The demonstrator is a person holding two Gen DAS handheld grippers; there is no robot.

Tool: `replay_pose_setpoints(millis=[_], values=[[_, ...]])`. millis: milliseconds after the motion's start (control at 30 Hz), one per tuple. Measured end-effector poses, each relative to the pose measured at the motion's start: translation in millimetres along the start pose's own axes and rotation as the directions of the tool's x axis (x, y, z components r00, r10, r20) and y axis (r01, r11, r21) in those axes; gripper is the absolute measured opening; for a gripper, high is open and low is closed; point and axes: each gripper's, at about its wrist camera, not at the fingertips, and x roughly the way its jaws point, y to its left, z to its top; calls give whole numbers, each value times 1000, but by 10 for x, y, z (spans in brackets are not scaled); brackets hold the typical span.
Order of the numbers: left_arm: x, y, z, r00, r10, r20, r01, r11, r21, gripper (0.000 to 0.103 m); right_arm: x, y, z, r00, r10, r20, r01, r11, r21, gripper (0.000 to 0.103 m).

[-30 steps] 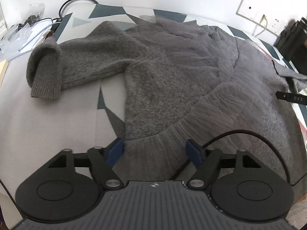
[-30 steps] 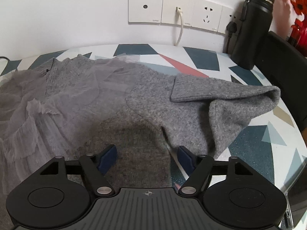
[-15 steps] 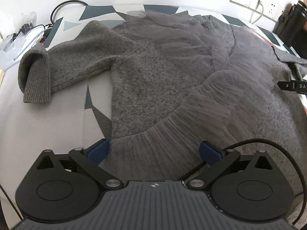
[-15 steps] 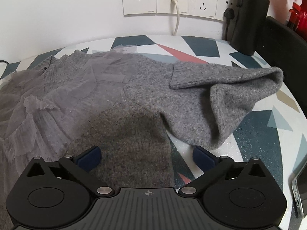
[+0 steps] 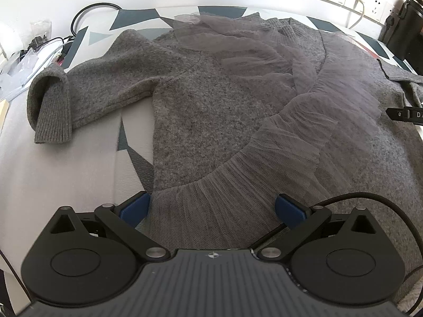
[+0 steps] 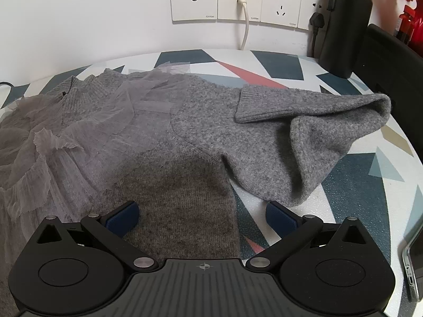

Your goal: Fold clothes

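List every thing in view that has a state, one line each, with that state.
left tool: jaws wide open after just opening, over the hem, gripping nothing
right tool: jaws wide open after just opening, gripping nothing
grey sweater: spread flat, unfolded
left sleeve: cuff doubled back
right sleeve: folded over itself
white cable: plugged into wall socket

A lived-in home room. A counter (image 6: pixel 277 63) with a triangle-patterned cover stands against a white wall fitted with a row of sockets (image 6: pixel 238 0), one holding a white cable (image 6: pixel 245 29). A black flask (image 6: pixel 346 23), a phone (image 6: pixel 413 266) and loose cords (image 5: pixel 90 13) sit around a grey sweater (image 6: pixel 211 137).
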Motion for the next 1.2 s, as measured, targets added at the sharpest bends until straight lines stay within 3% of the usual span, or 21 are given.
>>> replay_pose_setpoints(millis=[1200], values=[[-7, -8, -21, 1000, 5, 11, -5, 1000, 0, 103, 6, -1, 0, 1000, -3, -4, 3, 1000, 8, 102]])
